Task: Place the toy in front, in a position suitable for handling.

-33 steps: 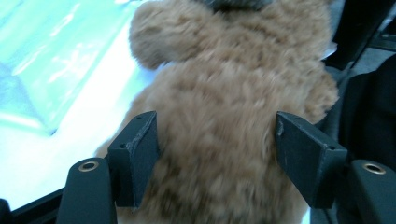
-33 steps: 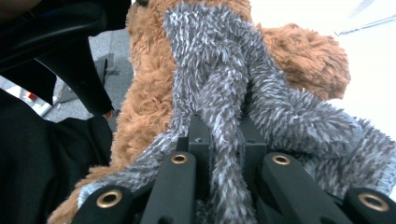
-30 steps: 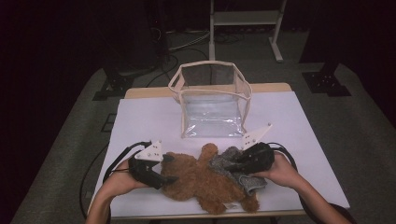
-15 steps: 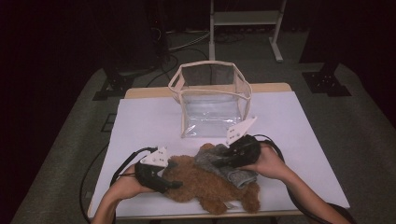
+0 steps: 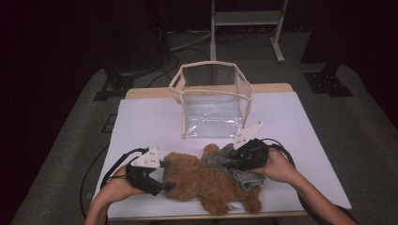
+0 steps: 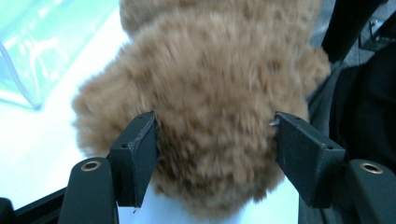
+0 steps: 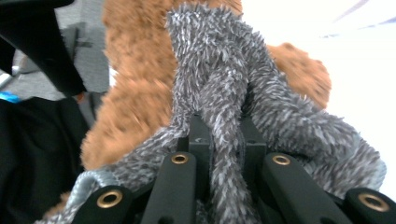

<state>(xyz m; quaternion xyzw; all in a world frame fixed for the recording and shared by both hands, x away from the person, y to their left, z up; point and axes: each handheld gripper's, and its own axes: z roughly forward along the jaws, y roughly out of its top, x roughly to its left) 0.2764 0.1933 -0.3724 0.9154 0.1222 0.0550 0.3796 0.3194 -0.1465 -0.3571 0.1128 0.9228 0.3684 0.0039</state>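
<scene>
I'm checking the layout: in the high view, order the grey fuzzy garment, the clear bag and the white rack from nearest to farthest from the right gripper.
1. Grey fuzzy garment: pinched in the right gripper.
2. Clear bag: behind it, mid-table.
3. White rack: on the floor beyond the table.

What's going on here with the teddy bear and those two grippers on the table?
A person is working on a brown plush teddy bear lying on the white table. The right gripper is clamped on a fuzzy grey knitted garment draped over the bear. The left gripper straddles a rounded furry end of the bear; its jaws have just been opening, with the fur between them. A clear plastic open-topped bag with cream trim stands behind the bear.
</scene>
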